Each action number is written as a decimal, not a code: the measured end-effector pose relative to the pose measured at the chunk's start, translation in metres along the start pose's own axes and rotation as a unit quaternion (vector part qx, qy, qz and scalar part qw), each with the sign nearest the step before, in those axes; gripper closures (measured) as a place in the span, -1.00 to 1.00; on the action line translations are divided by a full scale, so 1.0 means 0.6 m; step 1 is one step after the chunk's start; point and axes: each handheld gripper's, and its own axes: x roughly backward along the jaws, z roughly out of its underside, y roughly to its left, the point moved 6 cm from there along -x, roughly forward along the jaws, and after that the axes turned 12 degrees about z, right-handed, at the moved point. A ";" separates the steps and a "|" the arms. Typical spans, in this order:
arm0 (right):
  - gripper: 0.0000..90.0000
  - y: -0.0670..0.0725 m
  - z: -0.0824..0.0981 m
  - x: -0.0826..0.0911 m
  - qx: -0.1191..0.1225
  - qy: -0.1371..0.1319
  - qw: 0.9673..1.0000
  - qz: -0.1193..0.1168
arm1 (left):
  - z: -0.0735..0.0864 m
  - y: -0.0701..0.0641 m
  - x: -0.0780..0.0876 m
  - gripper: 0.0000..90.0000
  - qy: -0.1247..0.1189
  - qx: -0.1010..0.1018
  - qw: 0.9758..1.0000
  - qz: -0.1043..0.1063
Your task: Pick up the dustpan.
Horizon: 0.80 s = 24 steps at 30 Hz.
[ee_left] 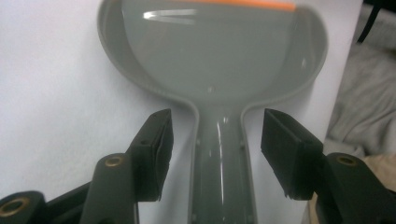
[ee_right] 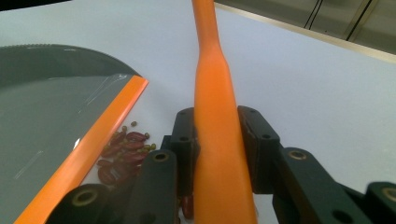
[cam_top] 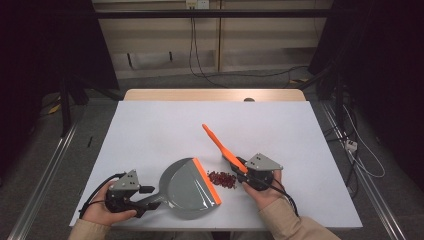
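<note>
Right gripper point(ee_right: 217, 154): clamped on the orange brush handle point(ee_right: 211, 93), beside red beans point(cam_top: 222, 178) heaped at the dustpan's orange lip point(cam_top: 206, 180). Left gripper point(ee_left: 215, 140): jaws parted, grey dustpan handle point(ee_left: 220, 163) lying between, untouched. White table point(cam_top: 150, 130) underneath. No legible writing is seen.

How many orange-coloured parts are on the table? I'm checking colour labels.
2: the orange plastic brush handle, slanting up from the right tool, and the orange lip strip along the grey plastic dustpan's front edge, beside the red beans.
</note>
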 end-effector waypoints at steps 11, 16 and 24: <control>0.55 0.003 0.001 0.000 -0.007 0.000 1.000 0.001 | 0.001 0.001 -0.003 0.38 0.021 -0.007 1.000 -0.010; 0.55 0.008 0.002 0.001 -0.011 0.001 1.000 0.001 | -0.001 0.001 -0.003 0.38 0.019 -0.006 1.000 -0.006; 0.54 0.030 0.002 0.004 -0.031 0.003 1.000 0.001 | -0.003 0.003 -0.004 0.39 0.018 -0.001 1.000 -0.005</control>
